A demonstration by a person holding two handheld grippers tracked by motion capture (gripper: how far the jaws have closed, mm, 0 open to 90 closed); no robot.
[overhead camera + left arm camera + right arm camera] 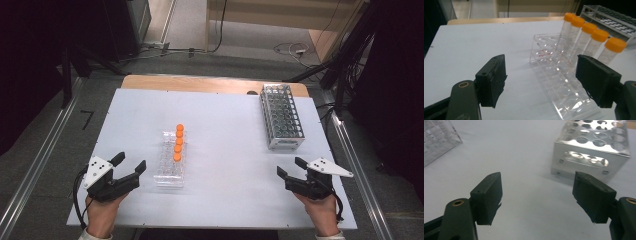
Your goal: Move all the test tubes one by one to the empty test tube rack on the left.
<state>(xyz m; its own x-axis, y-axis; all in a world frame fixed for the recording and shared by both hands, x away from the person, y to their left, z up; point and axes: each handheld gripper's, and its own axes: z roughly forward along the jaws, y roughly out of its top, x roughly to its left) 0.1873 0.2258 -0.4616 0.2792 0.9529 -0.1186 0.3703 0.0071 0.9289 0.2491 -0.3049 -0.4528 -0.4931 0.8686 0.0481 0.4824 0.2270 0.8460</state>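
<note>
legible text: none | tubes (584, 37): faint graduation marks on walls, not readable; orange caps blank | clear rack (554, 72): reddish marks near the wells, too blurred to read | metal rack (594, 147): no lettering, no label | bench (230, 150): no printed sign or number

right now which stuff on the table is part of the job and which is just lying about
In the job:
- left gripper, open, nearest the clear rack
- five orange-capped tubes standing in that rack
- right gripper, open, facing the metal rack

Lying about:
- cables on the floor beyond the table
</note>
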